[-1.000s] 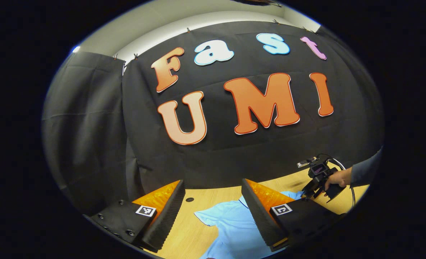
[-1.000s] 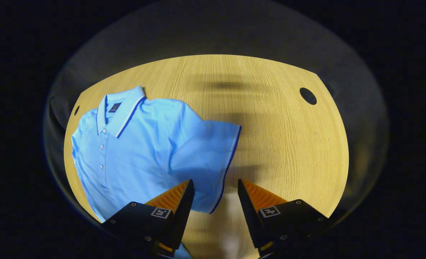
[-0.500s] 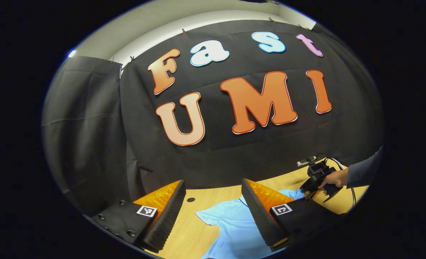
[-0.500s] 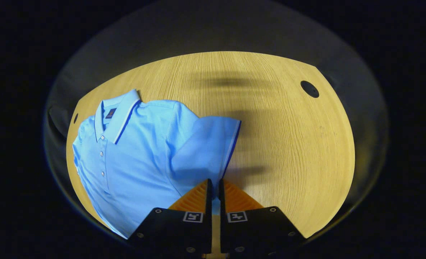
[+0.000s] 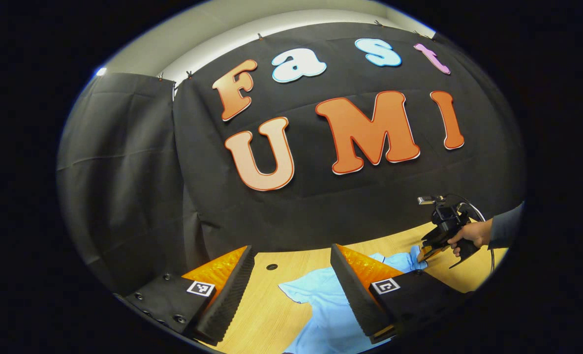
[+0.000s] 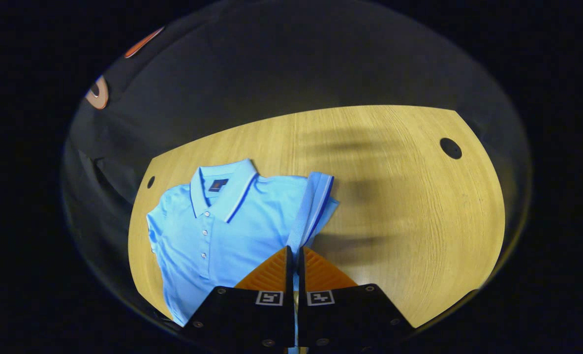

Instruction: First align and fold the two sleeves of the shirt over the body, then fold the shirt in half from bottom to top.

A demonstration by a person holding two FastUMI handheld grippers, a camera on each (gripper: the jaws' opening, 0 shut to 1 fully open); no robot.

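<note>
Lying on the wooden table (image 6: 399, 206), the light blue polo shirt (image 6: 222, 231) is showing its collar and buttons upward. The left gripper (image 5: 291, 275) is hovering above the table with its fingers wide apart, holding nothing. The right gripper (image 6: 291, 260) is pinching the shirt's sleeve (image 6: 313, 206) between both closed fingers, and the sleeve is rising off the table in a fold.
</note>
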